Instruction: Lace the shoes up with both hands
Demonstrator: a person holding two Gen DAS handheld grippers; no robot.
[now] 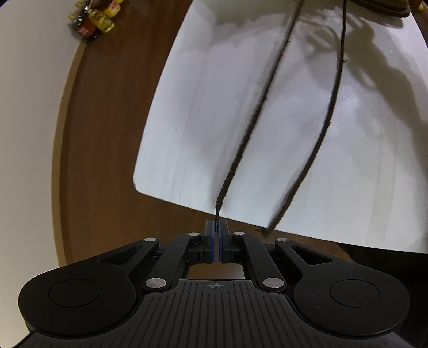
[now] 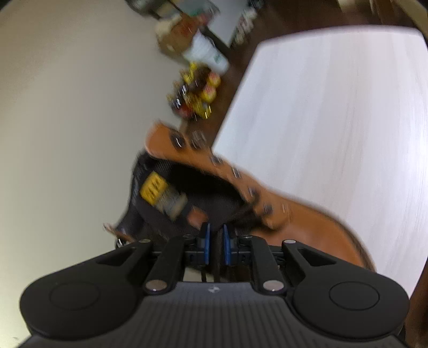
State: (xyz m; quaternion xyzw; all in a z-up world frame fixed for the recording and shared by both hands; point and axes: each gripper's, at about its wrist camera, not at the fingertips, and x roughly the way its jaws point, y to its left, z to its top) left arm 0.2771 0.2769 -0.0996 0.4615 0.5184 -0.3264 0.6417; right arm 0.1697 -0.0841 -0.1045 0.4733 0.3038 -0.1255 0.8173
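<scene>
My left gripper [image 1: 216, 227] is shut on the tip of a dark brown lace [image 1: 256, 112]. The lace runs taut up over the white table [image 1: 203, 112] to the boot's sole [image 1: 379, 8] at the top edge. A second lace strand [image 1: 331, 107] hangs slack beside it. In the blurred right wrist view the tan boot [image 2: 307, 230], with metal eyelets [image 2: 216, 160] and a yellow label [image 2: 153, 188], lies tilted right in front of my right gripper [image 2: 216, 235]. Dark material of the boot's tongue [image 2: 211, 198] fills the narrow gap between the blue pads [image 2: 206, 241].
The white table's edge [image 1: 171, 198] passes just ahead of my left gripper, with brown wooden floor [image 1: 107, 133] beyond it. Several small bottles [image 1: 93, 24] stand on the floor by the pale wall. Boxes and a white bag [image 2: 206, 50] sit further back.
</scene>
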